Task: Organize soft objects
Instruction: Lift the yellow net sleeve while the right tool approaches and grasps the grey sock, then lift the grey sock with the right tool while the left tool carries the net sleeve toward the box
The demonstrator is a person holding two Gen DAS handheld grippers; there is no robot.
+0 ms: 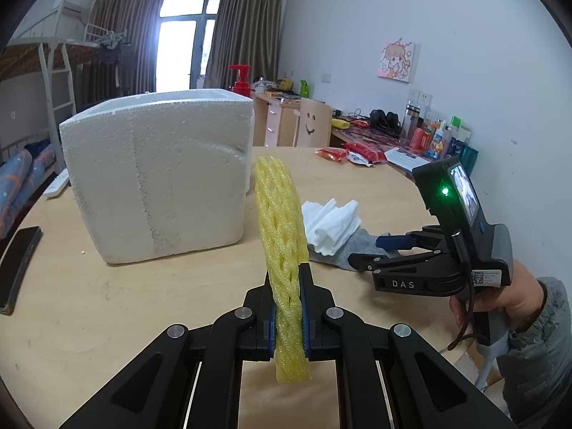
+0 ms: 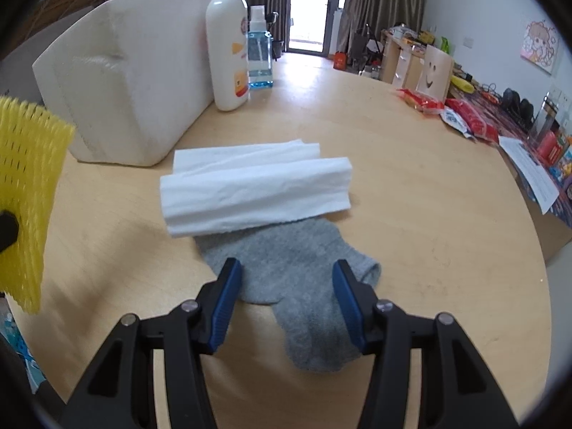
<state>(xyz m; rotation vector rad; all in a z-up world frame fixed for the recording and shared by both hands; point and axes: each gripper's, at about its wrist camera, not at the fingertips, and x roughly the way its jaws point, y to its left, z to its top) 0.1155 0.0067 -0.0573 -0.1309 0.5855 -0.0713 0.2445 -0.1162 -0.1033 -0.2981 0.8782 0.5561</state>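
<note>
Grey knit is the target here: a sock [image 2: 293, 282] lies flat on the wooden surface [image 2: 411, 186], its far end tucked under a folded white tissue [image 2: 250, 193]. The right gripper [image 2: 284, 279] hovers over it, tilted downward, its blue-padded fingers [image 2: 228, 286] spread about halfway, one on each side of the sock's middle and not yet pressing on it. No earlier view is given, so only this stance can be judged.

To pick it up well, I would lower until both pads reach the fabric, then close on a bunched fold near the middle or the open cuff, not on the thin edge, which would likely slip. Because the tissue overlaps the sock, drawing the sock out low and toward the near edge should keep the tissue from being dragged along.

Meanwhile the left gripper [image 1: 289, 307] has its fingers narrowed on a yellow foam net sleeve [image 1: 282, 250], holding it upright above the surface, just in front of the white foam box [image 1: 157, 175]. That box looks like the likely place for the soft things, though its opening is not visible.
</note>
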